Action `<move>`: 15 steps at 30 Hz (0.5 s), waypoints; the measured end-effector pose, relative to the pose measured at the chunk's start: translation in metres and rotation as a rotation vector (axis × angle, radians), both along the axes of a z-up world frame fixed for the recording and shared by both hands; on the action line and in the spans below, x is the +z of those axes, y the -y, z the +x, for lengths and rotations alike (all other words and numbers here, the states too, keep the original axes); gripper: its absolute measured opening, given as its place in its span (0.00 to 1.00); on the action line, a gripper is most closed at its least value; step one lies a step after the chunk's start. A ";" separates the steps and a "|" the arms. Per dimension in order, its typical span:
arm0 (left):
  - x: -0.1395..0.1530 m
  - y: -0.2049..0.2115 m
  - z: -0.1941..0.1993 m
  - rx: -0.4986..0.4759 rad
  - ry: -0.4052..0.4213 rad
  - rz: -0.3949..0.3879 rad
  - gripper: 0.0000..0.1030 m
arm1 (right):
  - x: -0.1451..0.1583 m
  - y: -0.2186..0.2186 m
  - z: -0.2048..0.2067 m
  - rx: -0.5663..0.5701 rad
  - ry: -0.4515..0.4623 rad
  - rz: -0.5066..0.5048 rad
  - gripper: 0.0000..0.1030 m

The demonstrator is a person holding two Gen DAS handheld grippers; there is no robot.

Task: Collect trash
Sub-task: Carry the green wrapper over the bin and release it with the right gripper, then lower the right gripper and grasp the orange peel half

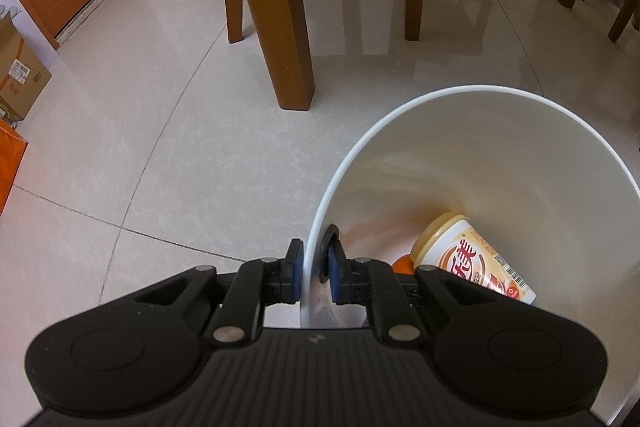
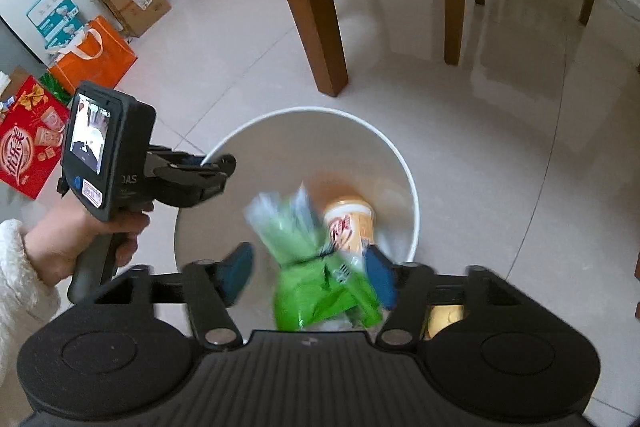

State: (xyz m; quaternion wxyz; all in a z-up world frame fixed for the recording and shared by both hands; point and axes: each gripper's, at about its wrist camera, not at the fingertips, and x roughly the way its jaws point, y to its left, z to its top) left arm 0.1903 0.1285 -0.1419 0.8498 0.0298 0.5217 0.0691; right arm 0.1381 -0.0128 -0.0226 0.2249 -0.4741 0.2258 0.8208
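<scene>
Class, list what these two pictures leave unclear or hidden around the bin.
- Green wrapper: right wrist view, motion-blurred; print unreadable, and whether the right gripper touches it.
- Orange thing: left wrist view, mostly behind the left gripper and cup.
- Bin bottom: wrapper and cup cover it.

Glossy pale tile floor point(image 1: 160, 147), wooden table legs point(image 1: 288, 27).

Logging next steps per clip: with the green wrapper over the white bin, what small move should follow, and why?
Probably lift the open right gripper clear: the blurred green wrapper sits over the white bin, whose rim the left gripper grips.
</scene>
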 end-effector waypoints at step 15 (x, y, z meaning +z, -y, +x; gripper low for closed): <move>0.000 0.002 0.001 0.002 -0.001 0.003 0.11 | -0.027 -0.012 0.051 -0.129 -0.016 0.056 0.80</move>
